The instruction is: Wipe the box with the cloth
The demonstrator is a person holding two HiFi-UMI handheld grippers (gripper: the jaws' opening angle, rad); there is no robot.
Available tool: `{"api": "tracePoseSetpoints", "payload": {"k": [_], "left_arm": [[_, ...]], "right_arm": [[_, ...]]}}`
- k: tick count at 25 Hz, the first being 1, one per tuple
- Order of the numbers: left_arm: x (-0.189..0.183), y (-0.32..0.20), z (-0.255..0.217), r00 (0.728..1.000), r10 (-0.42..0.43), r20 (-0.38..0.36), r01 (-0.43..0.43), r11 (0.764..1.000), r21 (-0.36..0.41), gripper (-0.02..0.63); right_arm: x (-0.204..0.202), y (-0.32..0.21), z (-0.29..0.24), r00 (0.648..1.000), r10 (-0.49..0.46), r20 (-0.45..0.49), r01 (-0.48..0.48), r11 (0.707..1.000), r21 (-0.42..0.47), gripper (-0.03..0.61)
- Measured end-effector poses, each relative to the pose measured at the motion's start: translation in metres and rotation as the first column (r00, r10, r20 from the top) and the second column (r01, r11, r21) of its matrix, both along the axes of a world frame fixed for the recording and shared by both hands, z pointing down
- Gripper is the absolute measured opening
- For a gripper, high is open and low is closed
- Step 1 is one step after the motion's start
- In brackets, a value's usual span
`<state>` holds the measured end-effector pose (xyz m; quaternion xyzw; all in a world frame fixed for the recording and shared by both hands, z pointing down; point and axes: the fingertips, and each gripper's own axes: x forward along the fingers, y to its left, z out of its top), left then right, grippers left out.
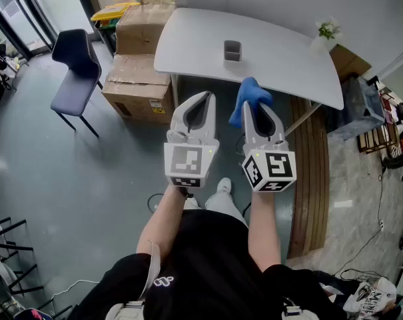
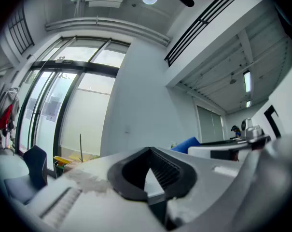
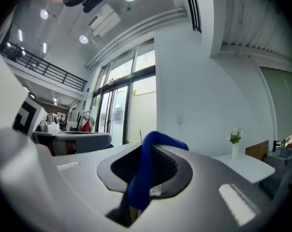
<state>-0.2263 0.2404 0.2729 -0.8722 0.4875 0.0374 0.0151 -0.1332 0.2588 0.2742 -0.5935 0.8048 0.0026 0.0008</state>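
Note:
A small grey box [image 1: 232, 51] stands on the white table [image 1: 194, 39], well ahead of both grippers. My right gripper [image 1: 258, 107] is held level short of the table's near edge, shut on a blue cloth [image 1: 250, 99] that bunches out past its tips. In the right gripper view the cloth [image 3: 145, 178] hangs pinched between the closed jaws of the right gripper [image 3: 148, 149]. My left gripper [image 1: 200, 99] is beside it, level, shut with nothing in it. The left gripper view shows the left gripper [image 2: 148, 153] with its jaws together and the cloth [image 2: 184, 144] off to the right.
Cardboard boxes [image 1: 140, 79] are stacked on the floor left of the table, with a dark blue chair [image 1: 78, 69] further left. A white vase with flowers [image 1: 326, 32] stands at the table's right end. A wooden platform [image 1: 311, 179] runs along the right. Cables [image 1: 154, 202] lie near the person's feet.

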Motion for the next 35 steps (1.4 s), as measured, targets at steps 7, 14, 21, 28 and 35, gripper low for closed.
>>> {"api": "tracePoseSetpoints", "payload": {"k": [7,14,21,28,35], "left_arm": [[-0.006,-0.007,0.002,1.0,-0.001,-0.011,0.001,1.0,-0.004,0.002],[-0.011,-0.022,-0.002,0.999,-0.037,-0.04,0.037,0.999,0.001,0.002],[0.016,-0.048,0.002,0.999,0.016,-0.028,-0.016,1.0,0.005,0.002],[0.036,-0.109,0.021,1.0,0.031,0.004,-0.03,0.999,-0.012,0.001],[0.08,-0.196,0.051,0.996,0.052,0.07,-0.048,0.997,-0.063,0.002]], "right_arm": [[-0.003,-0.009,0.001,1.0,0.018,0.01,-0.017,1.0,-0.005,0.055],[0.003,-0.017,-0.004,1.0,0.022,0.009,-0.022,1.0,0.007,0.055],[0.038,-0.043,-0.002,0.996,0.072,0.045,-0.072,0.997,0.005,0.055],[0.054,-0.104,0.016,0.995,0.072,0.07,-0.072,0.997,-0.009,0.055],[0.119,-0.188,0.039,0.983,0.126,0.13,-0.121,0.992,-0.044,0.055]]}}
